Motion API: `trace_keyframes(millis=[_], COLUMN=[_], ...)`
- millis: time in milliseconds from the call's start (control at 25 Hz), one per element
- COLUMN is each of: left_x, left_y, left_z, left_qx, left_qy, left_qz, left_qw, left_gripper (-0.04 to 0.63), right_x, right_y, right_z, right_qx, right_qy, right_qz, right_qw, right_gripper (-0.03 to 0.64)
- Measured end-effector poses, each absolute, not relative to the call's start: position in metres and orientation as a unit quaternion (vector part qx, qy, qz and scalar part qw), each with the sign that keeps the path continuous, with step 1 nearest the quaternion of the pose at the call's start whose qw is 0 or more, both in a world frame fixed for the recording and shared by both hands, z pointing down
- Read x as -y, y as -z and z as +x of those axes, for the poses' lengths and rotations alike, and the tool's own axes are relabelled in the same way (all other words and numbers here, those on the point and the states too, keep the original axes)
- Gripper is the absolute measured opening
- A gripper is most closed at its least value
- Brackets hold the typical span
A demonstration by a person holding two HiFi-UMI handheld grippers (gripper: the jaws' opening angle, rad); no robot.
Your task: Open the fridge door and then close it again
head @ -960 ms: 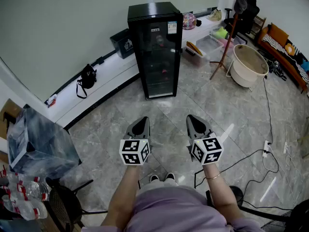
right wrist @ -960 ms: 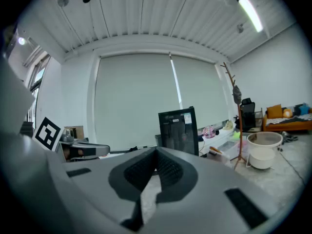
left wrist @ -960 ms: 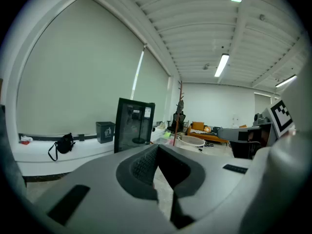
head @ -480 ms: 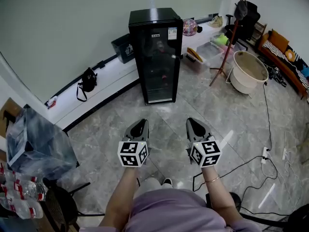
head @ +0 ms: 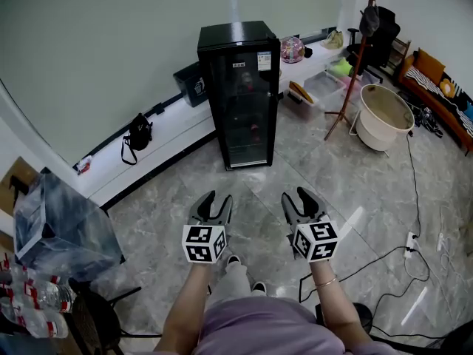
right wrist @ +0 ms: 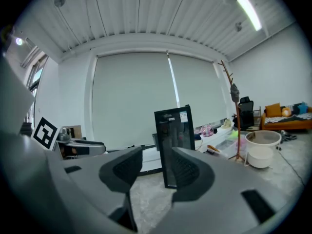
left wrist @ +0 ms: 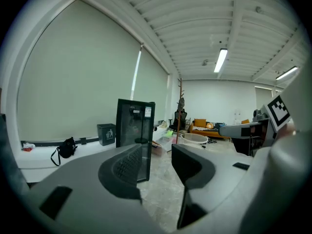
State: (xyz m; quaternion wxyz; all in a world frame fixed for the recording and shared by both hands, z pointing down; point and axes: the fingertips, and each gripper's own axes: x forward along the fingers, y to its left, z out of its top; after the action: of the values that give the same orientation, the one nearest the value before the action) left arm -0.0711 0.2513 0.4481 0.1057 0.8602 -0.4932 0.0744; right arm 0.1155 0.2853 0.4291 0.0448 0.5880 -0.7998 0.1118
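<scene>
The fridge [head: 240, 95] is a tall black cabinet that stands upright on the grey stone floor [head: 310, 168], with its back to the pale wall [head: 111, 43]. Its dark glass door [head: 247, 109] is closed and faces the person.

Both grippers hang in the air in front of the person, side by side and almost level, and they point toward the fridge. The left gripper [head: 216, 198] has its jaws apart; they have just been opening, and nothing is between them. The right gripper [head: 295, 196] is the same: its jaws have just been opening, they stand apart, and they are empty.

The fridge is well apart from both grippers, further ahead on the floor, and in the head view it lies about between their two lines. In the left gripper view, the fridge [left wrist: 134, 126] shows far behind the left jaw of the left gripper [left wrist: 158, 152]. In the right gripper view, the fridge [right wrist: 173, 130] appears far away in the gap of the right gripper [right wrist: 156, 152]. Neither gripper touches the door.

To the right of the fridge stand a coat stand [head: 347, 87] and a white tub [head: 384, 109].
</scene>
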Motion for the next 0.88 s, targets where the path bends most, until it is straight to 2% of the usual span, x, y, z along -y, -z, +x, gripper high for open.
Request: trace_keyframes(millis=[400,880], left_x=[-0.180,-0.007], left_y=[-0.465,-0.460], left_z=[-0.089,-0.123], left_qx=[0.507,0.523], left_qy=[-0.056,-0.056], left_qz=[0.847,0.838], left_qw=[0.147,0.143], left_gripper=[0.192,0.178], right_x=[-0.218,-0.053], right_y=[-0.446,-0.436], right_z=[0.119,0.097], right_qx=[0.794,0.797], right_qy=[-0.131,-0.121], right_qz=[0.592,0.589], right_qw=[0.049,0.049], right_gripper=[0.232,0.238])
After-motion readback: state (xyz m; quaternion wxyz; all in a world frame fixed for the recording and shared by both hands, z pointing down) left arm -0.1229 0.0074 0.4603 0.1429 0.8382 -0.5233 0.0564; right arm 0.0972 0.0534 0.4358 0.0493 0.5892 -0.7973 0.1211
